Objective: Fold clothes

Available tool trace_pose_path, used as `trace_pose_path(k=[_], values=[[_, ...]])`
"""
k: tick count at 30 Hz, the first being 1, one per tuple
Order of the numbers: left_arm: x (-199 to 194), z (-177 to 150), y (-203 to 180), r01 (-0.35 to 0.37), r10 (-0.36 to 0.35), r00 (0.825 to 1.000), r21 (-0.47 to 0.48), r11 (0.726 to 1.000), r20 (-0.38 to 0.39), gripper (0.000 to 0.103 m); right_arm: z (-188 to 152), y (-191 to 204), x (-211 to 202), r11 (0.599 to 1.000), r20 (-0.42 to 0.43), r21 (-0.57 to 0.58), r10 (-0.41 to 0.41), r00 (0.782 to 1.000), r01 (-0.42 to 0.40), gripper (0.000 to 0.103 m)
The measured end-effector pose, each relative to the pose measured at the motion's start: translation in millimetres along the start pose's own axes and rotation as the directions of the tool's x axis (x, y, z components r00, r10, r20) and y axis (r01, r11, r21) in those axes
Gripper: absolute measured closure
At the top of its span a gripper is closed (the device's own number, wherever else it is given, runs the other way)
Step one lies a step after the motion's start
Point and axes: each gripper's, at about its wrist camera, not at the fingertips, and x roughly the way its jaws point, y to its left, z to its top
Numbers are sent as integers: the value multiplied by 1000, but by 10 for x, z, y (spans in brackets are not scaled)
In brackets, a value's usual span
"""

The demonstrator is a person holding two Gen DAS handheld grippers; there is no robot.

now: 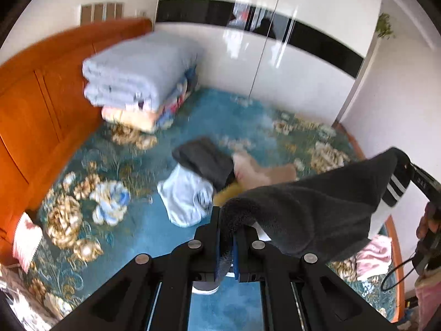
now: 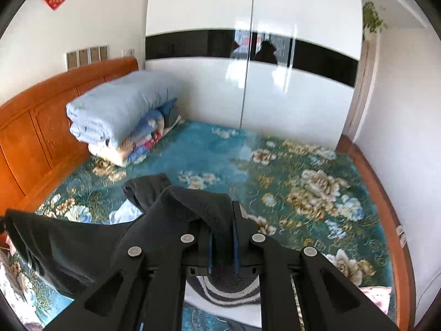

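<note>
A dark grey fleece garment (image 1: 308, 209) with a black-and-white striped cuff (image 1: 395, 189) hangs stretched in the air between my two grippers above the bed. My left gripper (image 1: 231, 234) is shut on one edge of it. My right gripper (image 2: 222, 226) is shut on the other edge (image 2: 198, 207); in the left wrist view it shows at the far right (image 1: 424, 182). The cloth sags to the left in the right wrist view (image 2: 69, 251).
A blue floral bed cover (image 2: 275, 171) spreads below. On it lie a folded dark garment (image 1: 204, 160), a light blue one (image 1: 184, 198) and a beige one (image 1: 264, 171). Stacked quilts (image 1: 137, 74) sit by the orange headboard (image 1: 33, 104). A white wardrobe (image 2: 248, 96) stands behind. A pink cloth (image 1: 374, 253) lies at the right edge.
</note>
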Motion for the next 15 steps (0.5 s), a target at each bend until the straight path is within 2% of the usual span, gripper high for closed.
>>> trace_pose_path(k=[5, 8, 11, 15], values=[[-579, 106, 146, 45, -48, 993, 31, 999, 111, 96, 110, 46, -733, 1000, 101, 25, -22, 995, 20, 97], [-863, 52, 252, 98, -102, 985, 35, 995, 138, 96, 61, 139, -1178, 999, 148, 26, -43, 988, 40, 97], [-1112, -148, 369, 156, -161, 976, 45, 987, 145, 96, -113, 247, -1534, 998, 158, 41, -63, 985, 57, 98], [-1455, -577, 572, 224, -232, 964, 71, 972, 133, 96, -444, 365, -2053, 995, 145, 89, -66, 987, 54, 98]])
